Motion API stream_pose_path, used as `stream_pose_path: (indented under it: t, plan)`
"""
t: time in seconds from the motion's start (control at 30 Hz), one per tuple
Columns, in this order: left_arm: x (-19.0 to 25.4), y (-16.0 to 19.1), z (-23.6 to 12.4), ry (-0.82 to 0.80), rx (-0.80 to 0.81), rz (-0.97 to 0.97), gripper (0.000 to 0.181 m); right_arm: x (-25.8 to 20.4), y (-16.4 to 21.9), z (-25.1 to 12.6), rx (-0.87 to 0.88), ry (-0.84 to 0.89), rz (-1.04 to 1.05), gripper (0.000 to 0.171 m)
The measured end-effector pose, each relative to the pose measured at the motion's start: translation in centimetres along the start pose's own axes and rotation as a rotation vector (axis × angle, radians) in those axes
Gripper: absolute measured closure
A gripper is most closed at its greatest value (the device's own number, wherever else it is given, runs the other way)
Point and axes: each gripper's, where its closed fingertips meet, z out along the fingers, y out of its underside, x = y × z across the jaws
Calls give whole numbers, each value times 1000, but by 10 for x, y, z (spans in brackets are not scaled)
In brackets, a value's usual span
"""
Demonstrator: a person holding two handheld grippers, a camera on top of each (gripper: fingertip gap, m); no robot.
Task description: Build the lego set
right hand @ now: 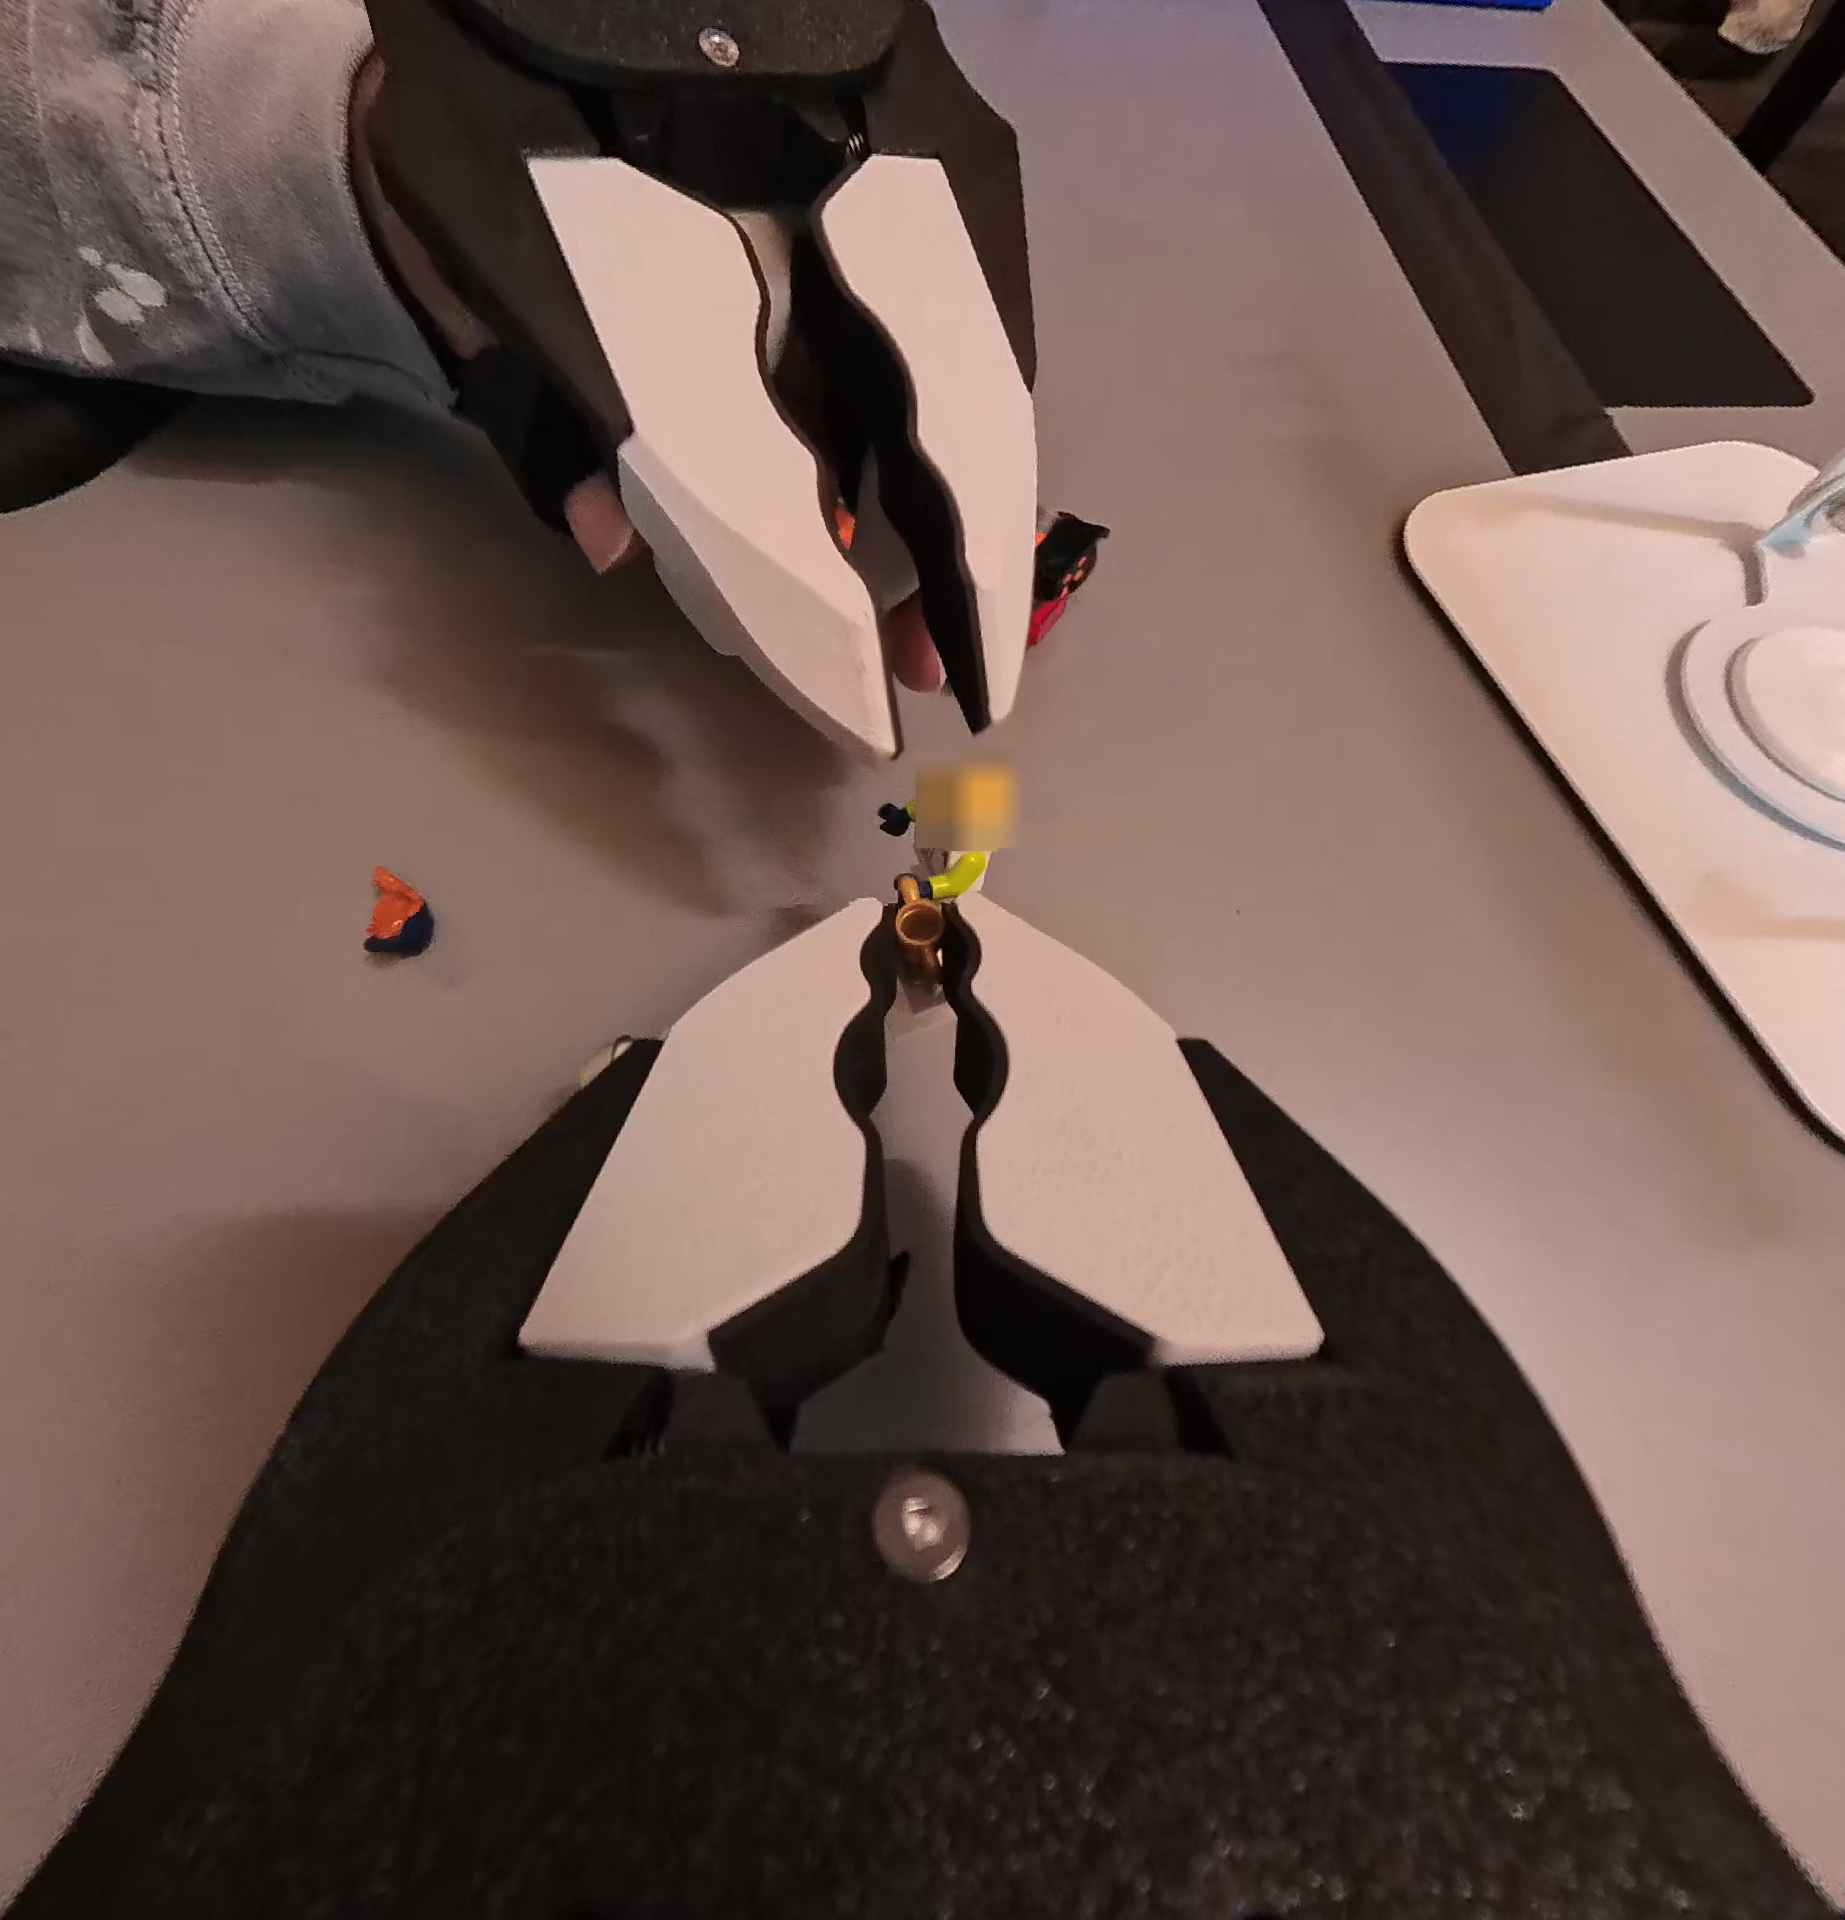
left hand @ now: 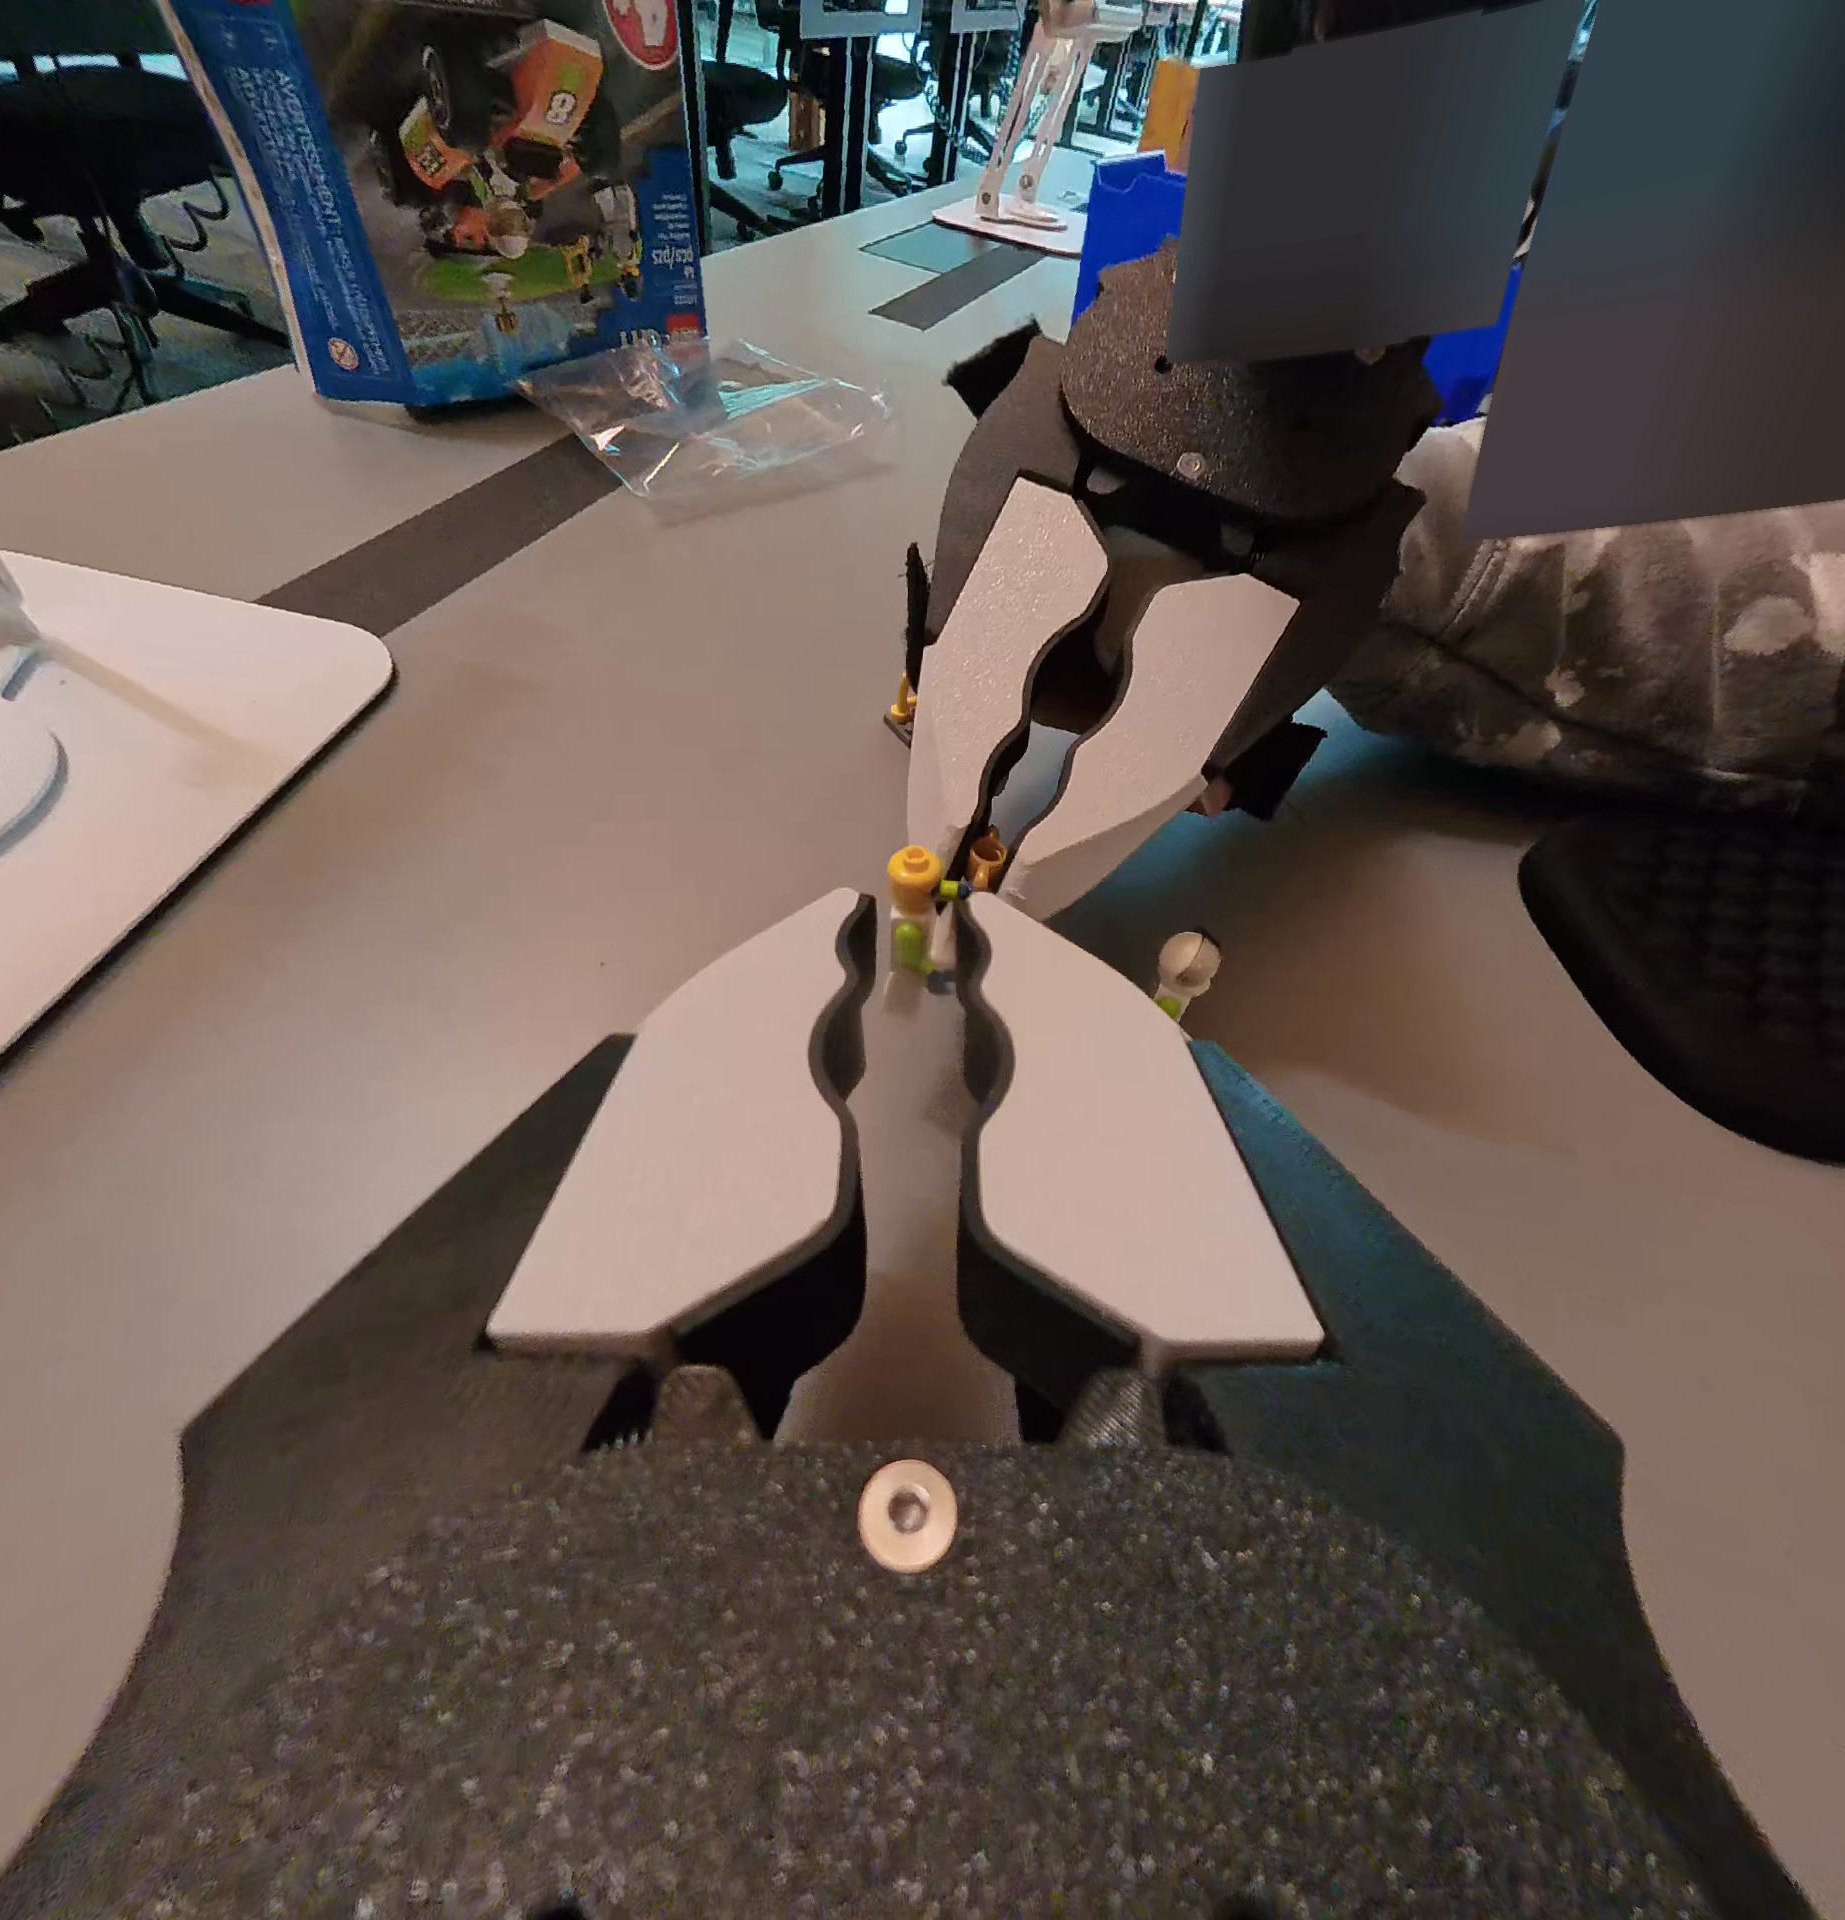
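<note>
A minifigure point(left hand: 910, 940) with a yellow head, white body and lime arms is upright between the two grippers. My left gripper point(left hand: 910, 904) has its fingers a narrow gap apart, closed on the figure's lower body. In the right wrist view it point(right hand: 939, 738) comes in from above, just behind the figure point(right hand: 957, 876). My right gripper point(right hand: 923, 914) is shut on a small gold cup point(right hand: 918, 923), held against the figure's lime arm. In the left wrist view the right gripper point(left hand: 985, 868) reaches in from the upper right with the cup point(left hand: 991, 854).
On the grey table are the set's box point(left hand: 482, 208), a clear plastic bag point(left hand: 710, 416) and a white tray point(left hand: 170, 727), which also shows on the right point(right hand: 1624, 727). Loose pieces: a white helmeted part point(left hand: 1188, 971), an orange and blue piece point(right hand: 398, 914), a black-orange piece point(right hand: 1069, 561). A person's sleeve point(right hand: 170, 208) is close. The tips of both grippers are at nearly the same place.
</note>
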Motion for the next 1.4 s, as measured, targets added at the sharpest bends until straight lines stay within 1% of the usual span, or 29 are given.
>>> stream_pose_path:
  t: [0.17, 0.3, 0.37, 0.67, 0.77, 0.87, 0.97, 1.03, 1.13, 1.23, 1.4]
  plan:
    - [-1, 0, 0, -3, -8, -23, 166, 0, 5, 5, -10, -7, -7, 164]
    - [-3, 9, 7, -39, -94, 37, 166, -4, 6, 9, -17, -23, -25, 164]
    - [-1, 16, 10, -49, -153, 80, 171, -4, 7, 10, -18, -29, -26, 164]
    - [-4, 29, 13, -95, -258, 156, 171, -5, 18, 14, -58, -50, 14, 162]
    - [-5, 32, 13, -100, -276, 162, 171, -2, 14, 5, -36, -60, 46, 156]
    - [-6, 33, 11, -94, -287, 154, 171, 0, 7, -14, 1, -64, 56, 156]
    - [-7, 33, 11, -92, -290, 146, 171, -10, 11, -30, -1, -85, 43, 154]
    - [-7, 33, 11, -89, -291, 141, 171, -24, 18, -33, -23, -107, 33, 150]
    - [-7, 34, 11, -88, -291, 140, 171, -44, 33, -25, -76, -123, 6, 144]
    - [-7, 35, 11, -89, -296, 143, 171, -53, 45, -11, -137, -99, -37, 143]
    - [-8, 33, 10, -95, -293, 145, 171, -52, 41, -6, -118, -94, -46, 147]
